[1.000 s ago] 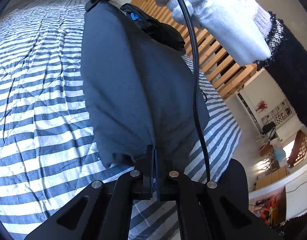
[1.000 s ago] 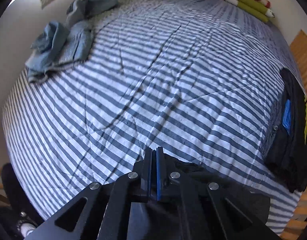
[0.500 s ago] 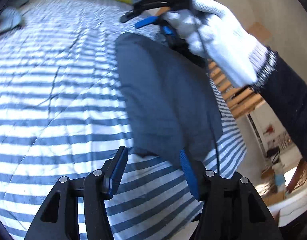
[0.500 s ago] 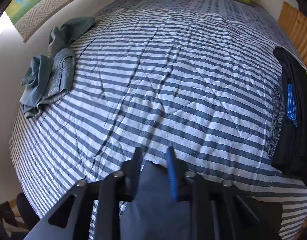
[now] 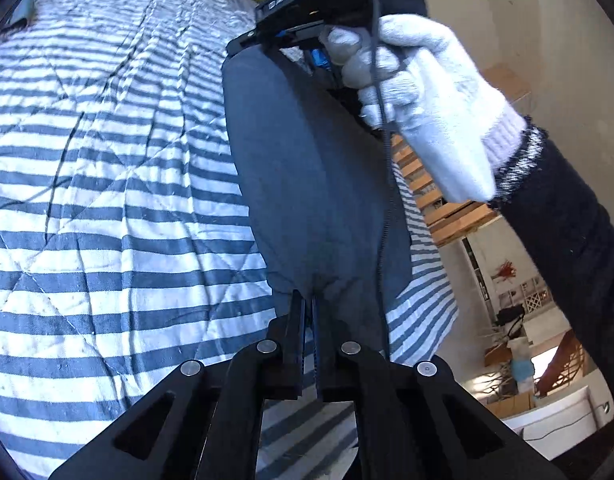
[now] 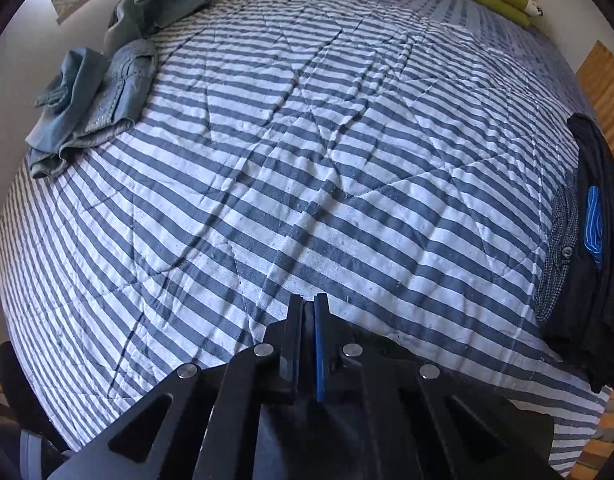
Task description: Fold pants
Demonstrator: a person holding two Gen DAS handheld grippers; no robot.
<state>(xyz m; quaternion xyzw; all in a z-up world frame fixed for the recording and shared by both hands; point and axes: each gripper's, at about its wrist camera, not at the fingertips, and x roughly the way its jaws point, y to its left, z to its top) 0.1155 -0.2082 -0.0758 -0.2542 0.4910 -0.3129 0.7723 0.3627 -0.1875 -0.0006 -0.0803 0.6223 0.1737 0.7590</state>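
Both the left gripper (image 5: 309, 300) and right gripper (image 5: 307, 36), clenched on dark pants (image 5: 307, 160), hold them above the striped quilt (image 5: 107, 200); next, lowering them flat.

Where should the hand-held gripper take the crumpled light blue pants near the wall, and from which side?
Probably the flatter stitched band of the light blue pants, lying toward the striped bed cover. Come low from that side; the wall is close behind the heap. The left hand-held gripper and right hand-held gripper must free the dark pants they pinch.
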